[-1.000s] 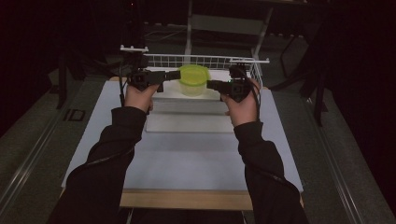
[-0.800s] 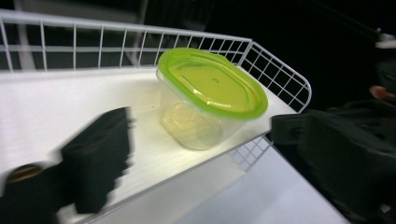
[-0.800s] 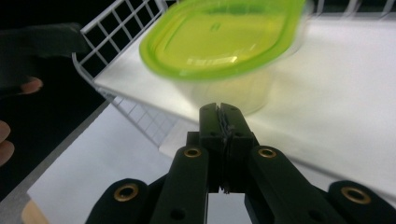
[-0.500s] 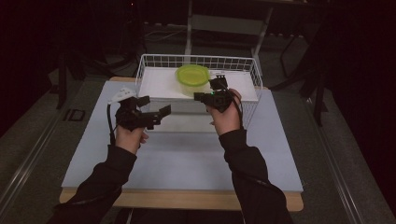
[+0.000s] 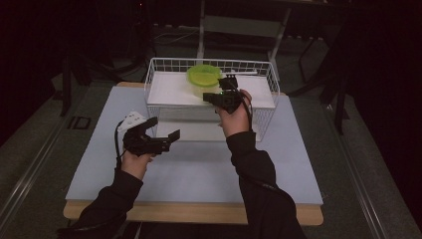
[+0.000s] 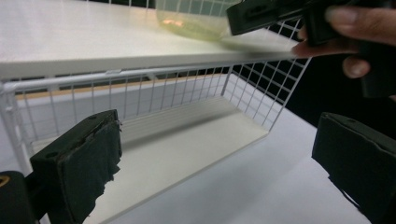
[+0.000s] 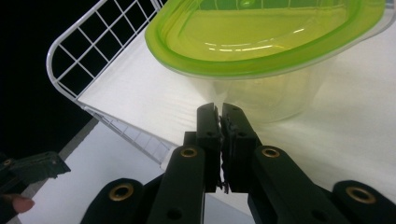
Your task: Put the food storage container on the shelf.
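A clear tub (image 5: 204, 79) with a lime-green lid (image 7: 261, 35) stands upright on the white top shelf (image 5: 169, 92) of the wire rack (image 5: 263, 107), toward the far edge, about midway left to right. The lid is on (its rim overhangs the pale, see-through wall).

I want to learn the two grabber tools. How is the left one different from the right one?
The left gripper has its fingers spread wide open; the right gripper has its fingers pressed together, holding nothing. The left gripper hovers low over the table before the wire rack; the right gripper is up at the top shelf, near the green-lidded container. Both are black and hand-held.
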A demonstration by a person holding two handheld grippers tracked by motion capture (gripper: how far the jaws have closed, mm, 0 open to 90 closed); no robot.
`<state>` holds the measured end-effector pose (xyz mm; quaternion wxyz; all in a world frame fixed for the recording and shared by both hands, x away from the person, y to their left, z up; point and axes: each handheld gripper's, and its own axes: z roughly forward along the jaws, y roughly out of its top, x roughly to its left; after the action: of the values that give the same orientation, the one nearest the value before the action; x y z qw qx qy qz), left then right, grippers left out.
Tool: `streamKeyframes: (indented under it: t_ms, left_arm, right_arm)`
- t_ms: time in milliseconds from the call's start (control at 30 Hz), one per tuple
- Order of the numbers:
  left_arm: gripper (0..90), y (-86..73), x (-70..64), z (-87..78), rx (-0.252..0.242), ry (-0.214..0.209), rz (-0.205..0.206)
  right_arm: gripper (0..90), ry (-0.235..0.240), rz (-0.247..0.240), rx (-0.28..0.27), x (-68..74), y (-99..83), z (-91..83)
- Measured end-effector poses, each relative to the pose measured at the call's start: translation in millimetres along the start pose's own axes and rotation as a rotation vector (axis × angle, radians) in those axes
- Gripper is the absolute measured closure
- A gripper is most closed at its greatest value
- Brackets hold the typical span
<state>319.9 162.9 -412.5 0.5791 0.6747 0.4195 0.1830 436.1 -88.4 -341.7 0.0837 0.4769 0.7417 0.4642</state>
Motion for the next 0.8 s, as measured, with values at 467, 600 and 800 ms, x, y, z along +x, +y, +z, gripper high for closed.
streamKeyframes:
  t_ms: [467, 600, 800]
  left_arm:
    - [2.4, -8.1, -18.4, 4.0, 0.016, -0.117, 0.095]
    - [2.5, -11.9, -21.6, 1.6, 0.009, -0.152, 0.077]
    - [2.5, -16.4, -22.7, -6.0, 0.014, -0.202, 0.058]
  right_arm:
    - [61.0, 0.083, -0.111, 0.0, 17.3, -33.0, -25.6]
    - [46.9, 0.068, -0.187, -0.006, 19.9, -49.0, -35.5]
    - [22.5, 0.094, -0.268, -0.038, 12.5, -70.1, -48.9]
